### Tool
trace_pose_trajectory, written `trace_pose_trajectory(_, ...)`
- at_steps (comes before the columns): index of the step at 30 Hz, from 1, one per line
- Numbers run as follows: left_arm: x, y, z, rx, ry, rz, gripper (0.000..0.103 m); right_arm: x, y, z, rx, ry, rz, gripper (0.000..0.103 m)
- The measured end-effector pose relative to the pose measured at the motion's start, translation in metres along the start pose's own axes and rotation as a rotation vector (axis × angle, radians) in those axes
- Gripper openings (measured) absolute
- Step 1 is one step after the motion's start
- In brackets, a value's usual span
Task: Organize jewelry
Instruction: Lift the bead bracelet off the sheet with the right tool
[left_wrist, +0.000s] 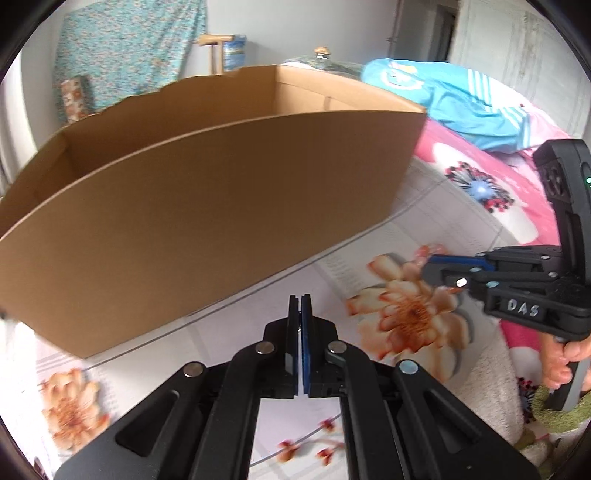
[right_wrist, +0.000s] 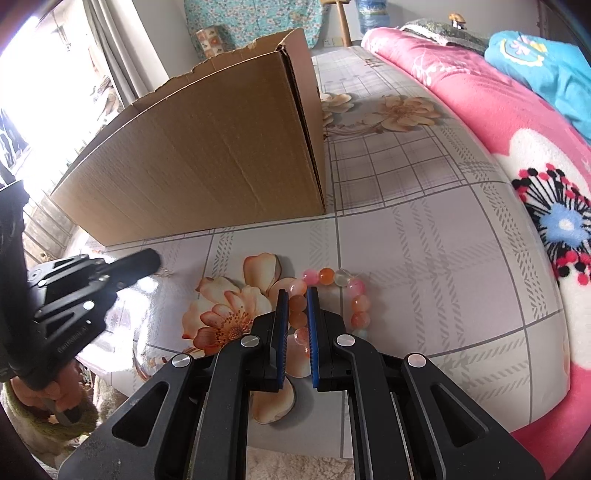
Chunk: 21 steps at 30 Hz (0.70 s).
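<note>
Right gripper (right_wrist: 296, 295) low over the table (right_wrist: 424, 266), covered in grey-checked, flower-printed oilcloth. Blue-padded fingers (right_wrist: 282, 325) a little apart, straddling one side of the pink, orange and clear bead bracelet (right_wrist: 332, 291); a few beads between the pads, contact on either side not certain. Rest of the bracelet loop curving ahead and to the right of the fingertips, flat on the cloth.

Left gripper (left_wrist: 300, 299) pressed together, blue pads touching, nothing seen between them. Seen from the right wrist, hovering off to the left at the table edge, well apart from the beads.

Large open brown cardboard box (right_wrist: 207, 158) ahead and to the left of the right gripper, directly ahead of the left one; top rim torn along the far wall.

Pink fleece blanket (right_wrist: 480, 110) with black-and-blue flower motif to the right, light blue garment (right_wrist: 546, 66) lying on it.
</note>
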<state>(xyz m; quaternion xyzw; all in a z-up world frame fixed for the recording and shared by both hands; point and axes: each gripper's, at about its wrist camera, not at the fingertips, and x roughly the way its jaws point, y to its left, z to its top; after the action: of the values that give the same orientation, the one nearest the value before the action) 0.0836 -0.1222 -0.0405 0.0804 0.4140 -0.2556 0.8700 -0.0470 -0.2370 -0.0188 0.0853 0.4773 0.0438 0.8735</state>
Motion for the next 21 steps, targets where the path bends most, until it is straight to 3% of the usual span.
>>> trace_pose_trajectory(8, -0.010, 0.022, -0.017, -0.064, 0.012, 0.044, 0.001, 0.004, 0.011, 0.005, -0.043, 0.013, -0.053, 0.008)
trace_pose_trajectory(21, -0.003, 0.019, -0.022, -0.037, 0.005, 0.113, 0.001, 0.016, 0.034, 0.015, -0.108, 0.045, -0.113, 0.009)
